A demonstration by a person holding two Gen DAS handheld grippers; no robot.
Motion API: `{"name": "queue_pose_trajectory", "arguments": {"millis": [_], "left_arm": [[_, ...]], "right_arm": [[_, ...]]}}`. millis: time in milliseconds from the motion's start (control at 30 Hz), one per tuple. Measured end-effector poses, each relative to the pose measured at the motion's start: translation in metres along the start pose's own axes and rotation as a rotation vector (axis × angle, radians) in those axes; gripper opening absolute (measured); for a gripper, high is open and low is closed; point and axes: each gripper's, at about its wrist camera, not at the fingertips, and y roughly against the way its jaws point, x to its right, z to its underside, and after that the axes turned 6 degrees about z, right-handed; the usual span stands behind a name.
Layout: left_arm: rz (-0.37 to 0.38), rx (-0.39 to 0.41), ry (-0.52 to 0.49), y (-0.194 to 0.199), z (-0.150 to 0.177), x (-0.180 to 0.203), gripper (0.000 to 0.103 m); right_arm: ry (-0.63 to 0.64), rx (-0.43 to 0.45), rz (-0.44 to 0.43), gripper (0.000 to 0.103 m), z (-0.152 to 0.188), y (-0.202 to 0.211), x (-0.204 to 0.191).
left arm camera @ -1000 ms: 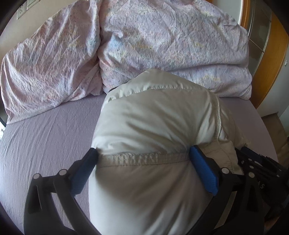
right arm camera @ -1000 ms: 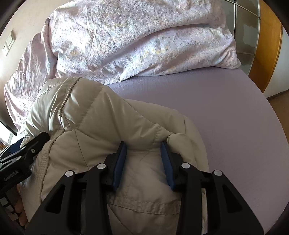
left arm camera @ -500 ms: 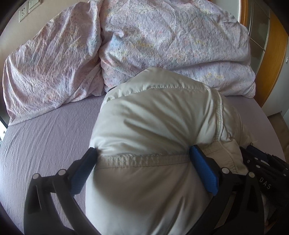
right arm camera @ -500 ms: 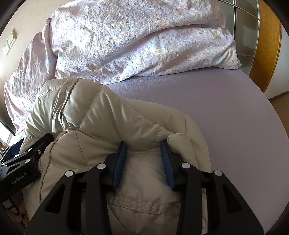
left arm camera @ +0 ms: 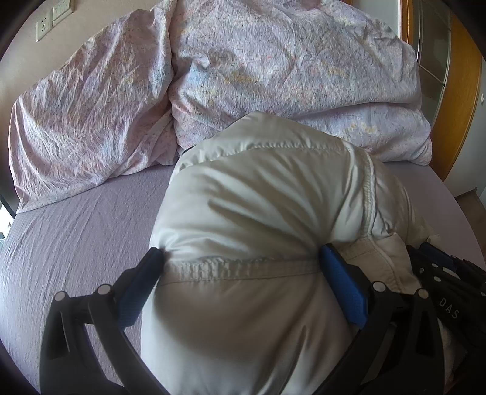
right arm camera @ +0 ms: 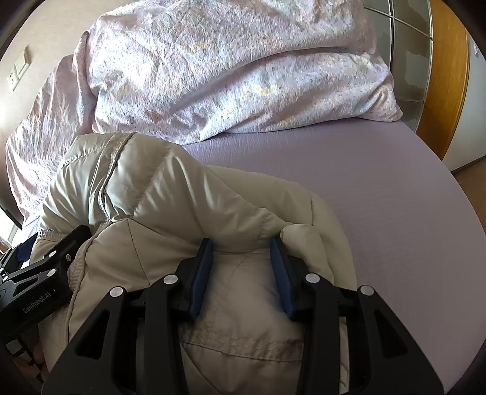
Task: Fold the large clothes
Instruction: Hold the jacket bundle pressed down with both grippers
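A puffy cream down jacket (left arm camera: 258,212) lies bunched on the lilac bed sheet (left arm camera: 76,243). My left gripper (left arm camera: 241,258) is shut on a thick fold of the jacket along a stitched seam, its blue pads (left arm camera: 343,282) pressed into both sides. In the right wrist view the same jacket (right arm camera: 170,194) fills the lower left. There my right gripper (right arm camera: 241,246) is shut on another padded fold, with the fabric bulging above the pads. The left gripper's black body (right arm camera: 39,282) shows at the left edge of that view, close beside the right one.
A crumpled pink floral duvet (left arm camera: 273,76) is heaped along the back of the bed, just behind the jacket. The lilac sheet (right arm camera: 379,197) stretches bare to the right. A wooden frame with a glass panel (right arm camera: 440,60) stands at the far right; wall sockets (left arm camera: 45,24) are top left.
The left view has tilted slightly, so the duvet and jacket sit a little lower in frame. Both grips on the jacket are unchanged and the right view barely shifted.
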Motion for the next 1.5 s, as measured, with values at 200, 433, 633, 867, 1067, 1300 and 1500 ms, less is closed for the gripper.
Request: {"name": "queue_pose_trajectory", "arguments": {"millis": [200,433,633,867,1067,1300,1500], "left_arm": [[-0.004,0.009,-0.006,-0.001,0.001,0.001,0.101],[0.000,0.007,-0.022,-0.001,0.002,0.001,0.101],[-0.015,0.003,-0.038,0.006,0.000,0.002,0.101],[-0.011,0.060,-0.044,0.025,-0.020,-0.008,0.101],[0.010,0.038,-0.046,0.010,-0.018,-0.006,0.101],[0.066,0.029,0.001,-0.003,-0.009,-0.011,0.101],[0.045,0.052,-0.008,-0.007,-0.005,-0.007,0.101]], "right_arm": [[0.003,0.015,0.018,0.041,0.002,0.002,-0.001],[-0.019,0.019,0.068,0.041,0.009,0.008,-0.003],[0.014,-0.046,0.101,0.041,-0.003,0.017,-0.007],[-0.134,0.031,0.061,0.041,-0.032,0.039,0.023],[-0.128,-0.030,0.099,0.041,-0.024,0.015,0.023],[-0.093,-0.011,0.128,0.043,-0.016,0.009,0.018],[-0.071,0.003,0.139,0.044,-0.015,0.002,0.015]]}}
